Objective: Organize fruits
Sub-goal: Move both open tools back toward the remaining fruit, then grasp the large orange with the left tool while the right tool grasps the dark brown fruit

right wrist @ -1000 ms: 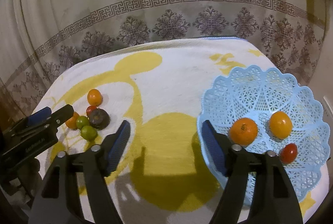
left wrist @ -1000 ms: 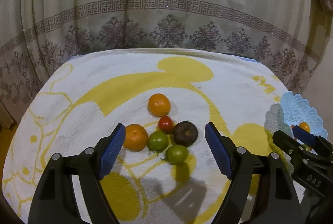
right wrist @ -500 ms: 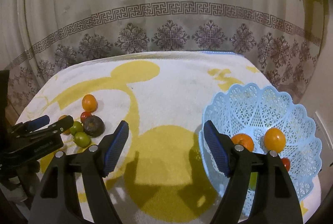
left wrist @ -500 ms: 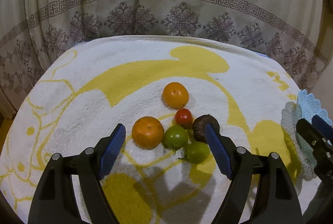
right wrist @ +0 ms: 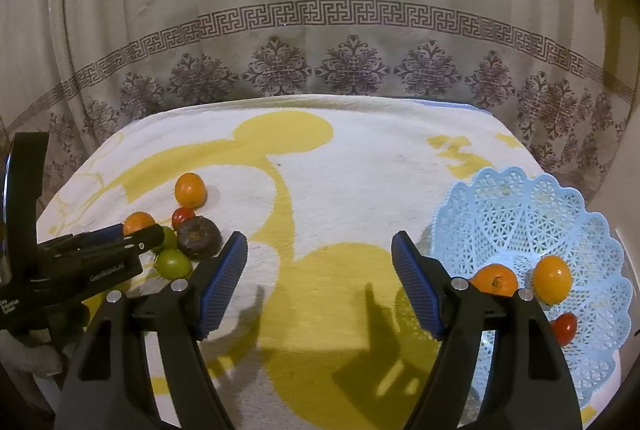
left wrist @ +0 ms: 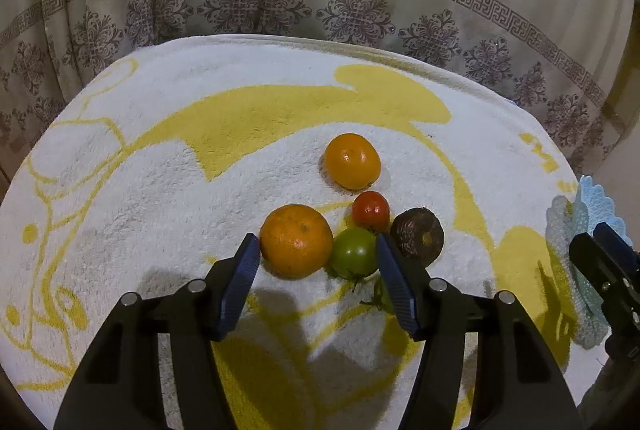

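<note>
Between the closing jaws of the left gripper (left wrist: 316,282) sit an orange (left wrist: 296,240) and a green tomato (left wrist: 354,256), no contact yet. Right gripper (right wrist: 320,286) spread, empty, beside the basket (right wrist: 532,206).

6 fruits (right wrist: 188,226) clustered on towel (right wrist: 352,166) at left, basket (right wrist: 532,206) at right holding 3 fruits (right wrist: 524,282)

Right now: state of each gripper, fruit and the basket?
left gripper: jaws closing, pads flank an orange and a green tomato, no grip yet
right gripper: open, empty
loose fruit pile: on towel
basket: holds two oranges and a red tomato
</note>
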Action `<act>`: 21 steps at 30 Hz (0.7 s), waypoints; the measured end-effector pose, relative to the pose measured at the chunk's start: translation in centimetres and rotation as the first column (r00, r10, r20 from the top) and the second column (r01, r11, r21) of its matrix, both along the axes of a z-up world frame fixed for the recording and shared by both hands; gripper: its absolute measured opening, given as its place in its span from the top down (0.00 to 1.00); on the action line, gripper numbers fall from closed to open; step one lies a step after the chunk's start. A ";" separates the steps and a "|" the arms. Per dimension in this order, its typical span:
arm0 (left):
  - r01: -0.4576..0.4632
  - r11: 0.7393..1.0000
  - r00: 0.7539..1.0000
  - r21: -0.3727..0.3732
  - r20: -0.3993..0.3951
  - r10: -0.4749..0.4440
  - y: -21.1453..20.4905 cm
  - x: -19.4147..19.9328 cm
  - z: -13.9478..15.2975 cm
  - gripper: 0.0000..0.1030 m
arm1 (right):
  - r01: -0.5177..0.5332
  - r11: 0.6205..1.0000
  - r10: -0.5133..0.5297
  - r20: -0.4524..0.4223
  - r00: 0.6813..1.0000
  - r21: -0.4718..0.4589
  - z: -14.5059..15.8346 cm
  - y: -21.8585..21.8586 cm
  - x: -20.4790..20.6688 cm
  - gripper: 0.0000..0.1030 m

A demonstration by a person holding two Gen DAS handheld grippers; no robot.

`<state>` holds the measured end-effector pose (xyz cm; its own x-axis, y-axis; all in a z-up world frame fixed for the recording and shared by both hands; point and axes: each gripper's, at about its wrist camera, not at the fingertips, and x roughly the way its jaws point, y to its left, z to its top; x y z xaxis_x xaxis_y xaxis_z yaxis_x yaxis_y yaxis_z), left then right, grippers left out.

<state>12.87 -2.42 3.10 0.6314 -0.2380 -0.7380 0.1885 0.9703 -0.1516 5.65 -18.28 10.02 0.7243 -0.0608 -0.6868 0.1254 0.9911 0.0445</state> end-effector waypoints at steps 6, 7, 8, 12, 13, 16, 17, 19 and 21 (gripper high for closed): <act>0.004 1.000 1.000 -0.014 -0.003 -0.005 0.4 -0.3 -0.1 0.42 | -0.024 1.000 0.024 -0.007 1.000 0.012 -0.2 0.5 0.3 0.26; 0.006 1.000 1.000 -0.028 -0.009 -0.006 0.6 -0.2 -0.1 0.42 | -0.026 1.000 0.026 -0.008 1.000 0.016 -0.3 0.5 0.3 0.26; 0.004 0.999 1.000 -0.048 -0.018 -0.005 1.0 -0.1 -0.1 0.42 | -0.028 0.999 0.028 -0.010 1.000 0.019 -0.4 0.5 0.3 0.26; -0.010 0.994 1.000 -0.106 -0.029 0.007 2.3 0.2 0.4 0.41 | -0.031 0.999 0.031 -0.022 0.999 0.026 -0.7 0.6 0.4 0.26; -0.021 0.995 1.000 -0.100 -0.023 0.019 2.5 0.1 0.6 0.41 | -0.032 0.999 0.032 -0.025 0.999 0.027 -0.8 0.6 0.4 0.26; -0.042 0.993 0.999 -0.107 -0.024 0.040 3.2 0.3 0.8 0.41 | -0.037 0.999 0.038 -0.031 0.999 0.032 -1.0 0.8 0.5 0.26; -0.053 0.993 0.998 -0.104 -0.028 0.050 3.4 0.4 0.7 0.41 | -0.040 0.999 0.041 -0.033 0.999 0.034 -1.1 0.9 0.5 0.26; -0.062 0.993 0.998 -0.097 -0.039 0.059 3.6 0.6 0.5 0.41 | -0.043 0.998 0.045 -0.036 0.998 0.036 -1.2 1.1 0.5 0.26; -0.058 0.994 0.998 -0.095 -0.043 0.054 3.4 0.7 0.3 0.41 | -0.045 0.998 0.046 -0.038 0.998 0.037 -1.2 1.1 0.6 0.26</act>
